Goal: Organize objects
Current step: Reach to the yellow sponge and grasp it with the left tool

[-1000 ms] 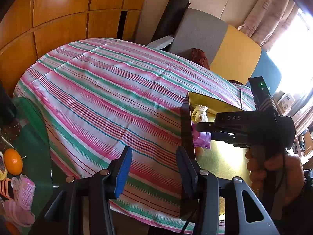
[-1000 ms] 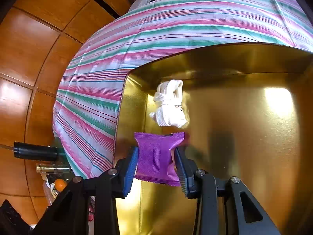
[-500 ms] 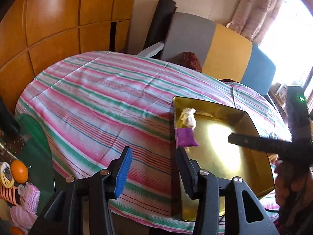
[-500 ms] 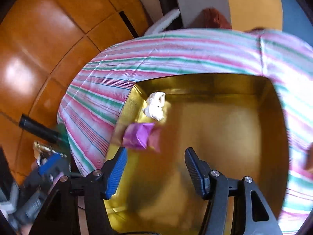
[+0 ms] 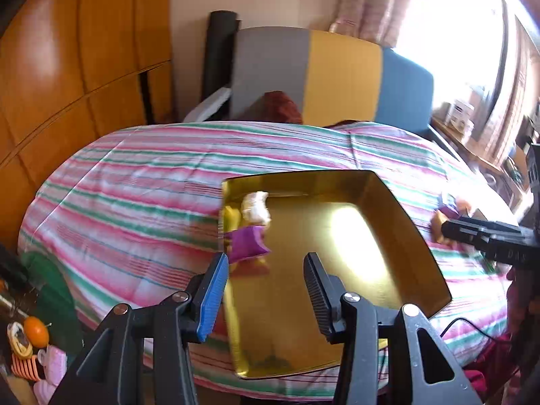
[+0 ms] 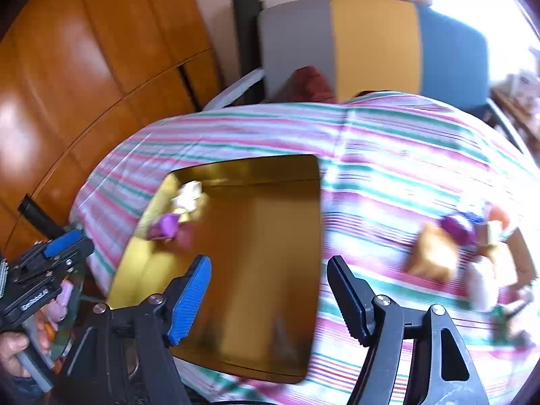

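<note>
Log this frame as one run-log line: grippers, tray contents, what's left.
left gripper: open, empty | right gripper: open, empty | gold tray: purple packet, white bundle | pile of small items: on striped cloth, outside tray

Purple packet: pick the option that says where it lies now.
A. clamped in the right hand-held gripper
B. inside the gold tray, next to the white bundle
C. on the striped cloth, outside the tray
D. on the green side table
B. The purple packet lies in the gold tray by its left wall, just in front of the white bundle, and the right hand-held gripper is open with nothing between its fingers.
</note>
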Motion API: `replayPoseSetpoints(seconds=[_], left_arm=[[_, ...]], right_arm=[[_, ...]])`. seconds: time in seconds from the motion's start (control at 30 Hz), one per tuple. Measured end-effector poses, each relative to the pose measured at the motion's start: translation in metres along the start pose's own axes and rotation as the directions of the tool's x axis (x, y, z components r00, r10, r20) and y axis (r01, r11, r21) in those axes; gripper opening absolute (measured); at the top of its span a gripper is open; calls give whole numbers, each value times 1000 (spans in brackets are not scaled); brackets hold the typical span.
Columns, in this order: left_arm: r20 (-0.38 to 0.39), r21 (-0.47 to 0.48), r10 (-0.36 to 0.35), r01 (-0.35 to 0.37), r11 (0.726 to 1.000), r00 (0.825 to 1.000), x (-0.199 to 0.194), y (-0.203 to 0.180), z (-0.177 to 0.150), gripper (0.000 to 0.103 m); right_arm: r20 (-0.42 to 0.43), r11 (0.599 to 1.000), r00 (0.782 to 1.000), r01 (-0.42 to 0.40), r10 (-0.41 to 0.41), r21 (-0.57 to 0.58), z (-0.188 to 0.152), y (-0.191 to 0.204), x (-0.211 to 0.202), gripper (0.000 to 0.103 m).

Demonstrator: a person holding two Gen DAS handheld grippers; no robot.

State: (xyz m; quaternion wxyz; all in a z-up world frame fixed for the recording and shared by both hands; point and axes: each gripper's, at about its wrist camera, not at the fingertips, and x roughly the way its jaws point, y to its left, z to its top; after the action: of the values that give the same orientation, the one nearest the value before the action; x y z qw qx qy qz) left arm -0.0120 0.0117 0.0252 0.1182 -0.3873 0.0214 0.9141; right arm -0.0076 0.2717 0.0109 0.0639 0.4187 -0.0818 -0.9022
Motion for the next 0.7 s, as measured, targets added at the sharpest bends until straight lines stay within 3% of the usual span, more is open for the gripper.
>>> replayPoseSetpoints(seconds=[0.37,0.53,0.7], left_arm=[[-34,123,-104,107,987,994,8,-65,6,47],[-60,184,-148,156,970,987,13,-98,10,47],[-93,235,-200,217,948,975,19,-131,14,47]], right_arm=[[88,971,979,168,-185,172,-9,-115,-58,79],[122,930,947,258,-297,260,-14,-171,-89,81],[121,860,906,334,-406,386,-30,-234,-105,82]])
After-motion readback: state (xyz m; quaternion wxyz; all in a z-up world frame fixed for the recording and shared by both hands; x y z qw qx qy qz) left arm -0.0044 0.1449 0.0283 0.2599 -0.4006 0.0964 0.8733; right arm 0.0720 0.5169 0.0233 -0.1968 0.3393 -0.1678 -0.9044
